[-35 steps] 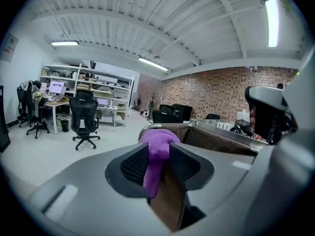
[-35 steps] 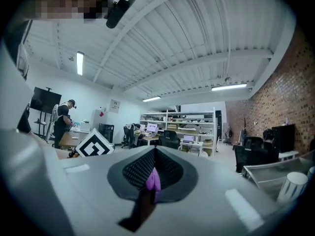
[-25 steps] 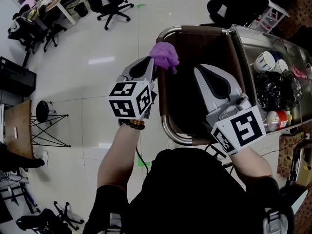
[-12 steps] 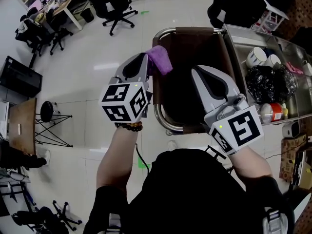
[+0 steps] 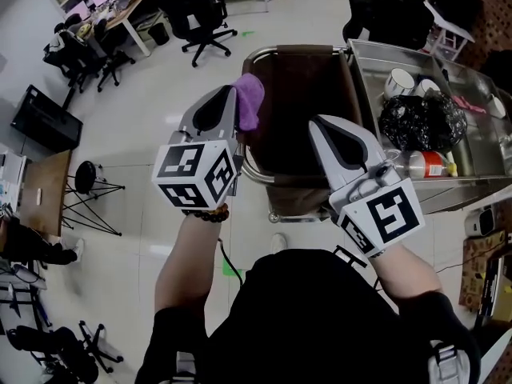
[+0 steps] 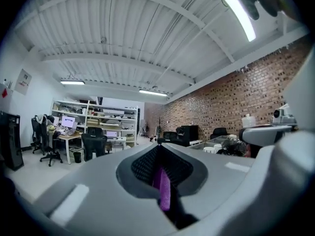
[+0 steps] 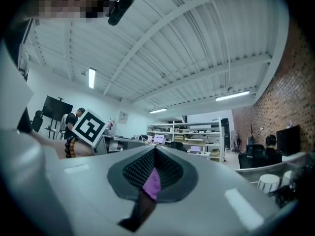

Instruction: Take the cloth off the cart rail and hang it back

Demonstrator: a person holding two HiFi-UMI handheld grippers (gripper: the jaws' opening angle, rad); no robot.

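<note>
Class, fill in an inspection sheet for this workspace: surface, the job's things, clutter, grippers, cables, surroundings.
Surface: steel cart top, partly bare.
Job's things: purple cloth held up near the cart rail.
Clutter: white cups, black bag and bottle on the cart.
Grippers: left gripper and right gripper both shut on the purple cloth.
Cables: one thin cable below the left wrist.
Surroundings: pale floor, office chairs, desks, brick wall.

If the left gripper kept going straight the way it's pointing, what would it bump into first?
Nothing close, it seems. The left gripper, shut on the purple cloth, points level over the shiny white floor. Far off stands black office furniture, though depth is hard to judge.
</note>
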